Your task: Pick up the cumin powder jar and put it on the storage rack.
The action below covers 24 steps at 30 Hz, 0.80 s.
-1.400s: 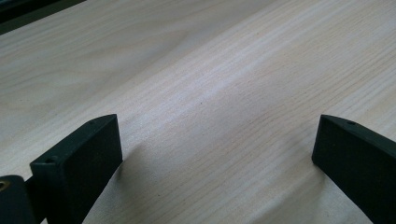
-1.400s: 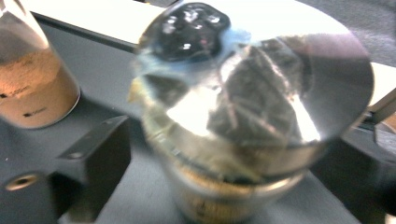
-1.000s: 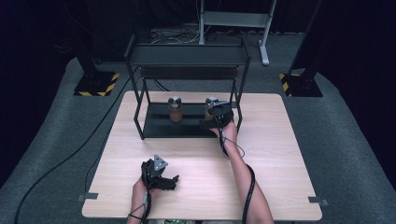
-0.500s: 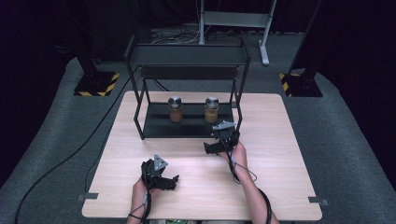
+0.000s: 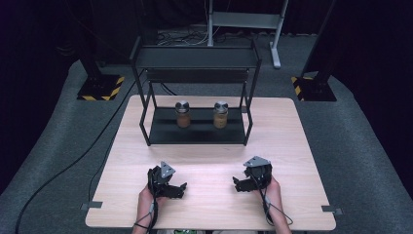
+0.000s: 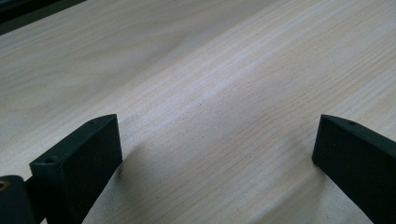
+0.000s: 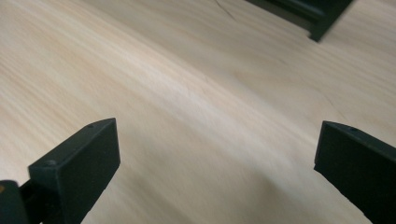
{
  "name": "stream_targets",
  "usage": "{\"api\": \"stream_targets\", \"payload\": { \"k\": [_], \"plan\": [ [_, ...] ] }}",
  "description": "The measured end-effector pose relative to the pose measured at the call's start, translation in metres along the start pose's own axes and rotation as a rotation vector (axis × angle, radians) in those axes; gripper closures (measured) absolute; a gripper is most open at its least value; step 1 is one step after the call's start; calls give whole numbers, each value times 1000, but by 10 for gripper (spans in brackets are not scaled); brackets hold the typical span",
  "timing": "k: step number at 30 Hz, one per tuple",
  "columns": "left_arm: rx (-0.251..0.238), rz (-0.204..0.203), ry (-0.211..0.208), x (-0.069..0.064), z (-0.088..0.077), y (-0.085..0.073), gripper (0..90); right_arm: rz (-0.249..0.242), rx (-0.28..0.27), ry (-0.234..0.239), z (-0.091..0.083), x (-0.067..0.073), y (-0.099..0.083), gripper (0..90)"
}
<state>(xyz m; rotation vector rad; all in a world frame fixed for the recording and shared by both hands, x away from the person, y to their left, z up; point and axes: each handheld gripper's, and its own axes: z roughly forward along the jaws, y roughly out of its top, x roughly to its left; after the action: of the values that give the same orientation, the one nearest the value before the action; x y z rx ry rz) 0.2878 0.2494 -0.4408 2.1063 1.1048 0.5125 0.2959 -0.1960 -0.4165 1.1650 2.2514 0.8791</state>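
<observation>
Two spice jars, left jar (image 5: 183, 113) and right jar (image 5: 220, 114), upright on rack (image 5: 195, 134) lower shelf; left gripper (image 5: 178, 187) and right gripper (image 5: 239, 184) near table (image 5: 302, 146) front edge, jaws spread, empty (risk: careless reach toppling a jar).

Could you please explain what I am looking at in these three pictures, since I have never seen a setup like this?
A person sits at a wooden table and holds a hand-held two-jaw gripper in each hand; there is no robot arm. The high view looks down from above: the left gripper and the right gripper sit near the table's front edge. Behind them stands a black metal rack with two jars, the left jar and the right jar, on its lower shelf. The other two pictures come from cameras on the grippers, looking along their black jaws. Both stand wide open over bare wood, holding nothing.
</observation>
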Motion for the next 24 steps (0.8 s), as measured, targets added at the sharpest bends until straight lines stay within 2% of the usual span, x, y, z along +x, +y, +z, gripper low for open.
{"api": "stream_targets", "payload": {
  "k": [3,7,11,15,24],
  "plan": [
    [1,0,1,0,0,0,8,-5,27,-50,-6,5,-10,0],
    [0,1,3,-1,0,0,8,7,34,-75,-13,5,-22,0],
    [-1,4,6,-1,0,0,6,33,21,-67,-16,1,-30,0],
    [-2,4,7,-1,0,0,7,97,-14,-21,-15,-10,-43,0],
    [-3,9,11,-3,0,-1,7,93,-17,-22,-16,-9,-44,0]
  ]
}}
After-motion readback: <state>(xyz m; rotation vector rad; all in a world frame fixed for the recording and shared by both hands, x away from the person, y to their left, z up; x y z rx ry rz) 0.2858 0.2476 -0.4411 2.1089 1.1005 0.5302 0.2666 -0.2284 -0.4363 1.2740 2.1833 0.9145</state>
